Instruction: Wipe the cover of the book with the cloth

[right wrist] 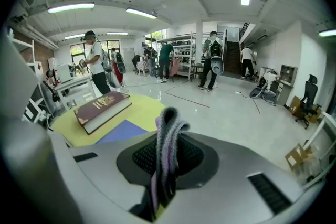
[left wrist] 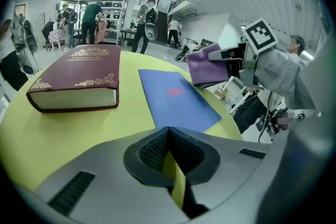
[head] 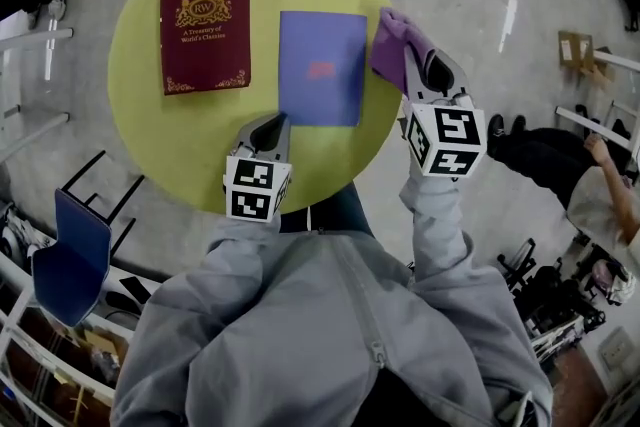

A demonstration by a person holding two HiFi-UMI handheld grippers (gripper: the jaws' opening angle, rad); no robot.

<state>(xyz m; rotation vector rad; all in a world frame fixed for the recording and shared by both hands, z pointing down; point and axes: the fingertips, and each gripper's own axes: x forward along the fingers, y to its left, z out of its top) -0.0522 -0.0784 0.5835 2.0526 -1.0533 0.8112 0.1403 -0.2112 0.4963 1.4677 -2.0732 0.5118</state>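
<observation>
Right gripper point(head: 414, 63) pinches purple cloth point(head: 393, 39) near blue book point(head: 320, 67); left gripper point(head: 268, 129) closed.

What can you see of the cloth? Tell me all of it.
The cloth is purple, soft and knit-looking, with a greyer tone along its folds. It is bunched into several layers and pinched between the fingers of the right gripper, with its loose end sticking out beyond them. It sits over the table rim, just right of the blue book; whether it touches either cannot be told.
</observation>
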